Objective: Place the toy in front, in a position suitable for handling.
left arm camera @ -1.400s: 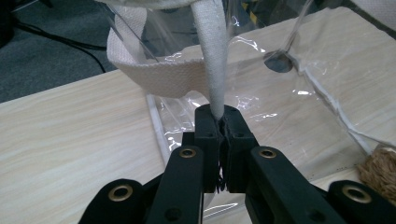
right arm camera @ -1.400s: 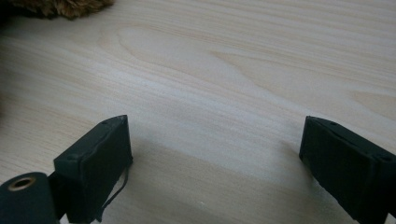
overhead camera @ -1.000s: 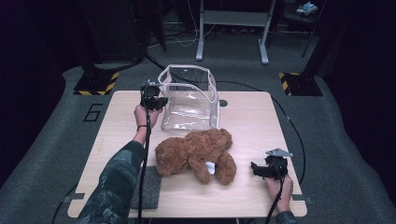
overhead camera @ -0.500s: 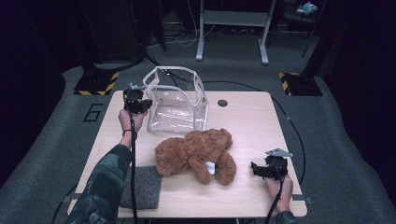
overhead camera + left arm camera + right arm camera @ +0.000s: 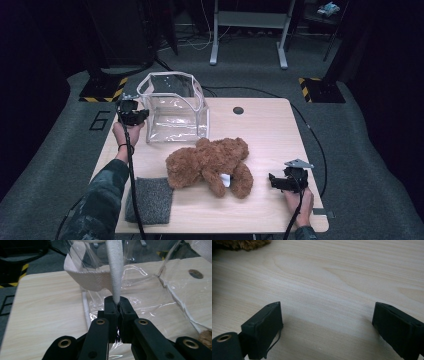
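Clear bag (image 5: 172, 107) | strap (image 5: 115, 270) pinched in left gripper (image 5: 117, 305) | table's far-left

We see a brown teddy bear (image 5: 210, 165) lying near the middle of the table (image 5: 265, 130), a grey cloth (image 5: 150, 199) flat near its front left corner, and a dark round hole (image 5: 238, 110) near its far edge.

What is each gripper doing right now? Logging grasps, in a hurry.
Left gripper: closed on the clear bag's white strap.
Right gripper: open, holding nothing, resting above the wooden table.
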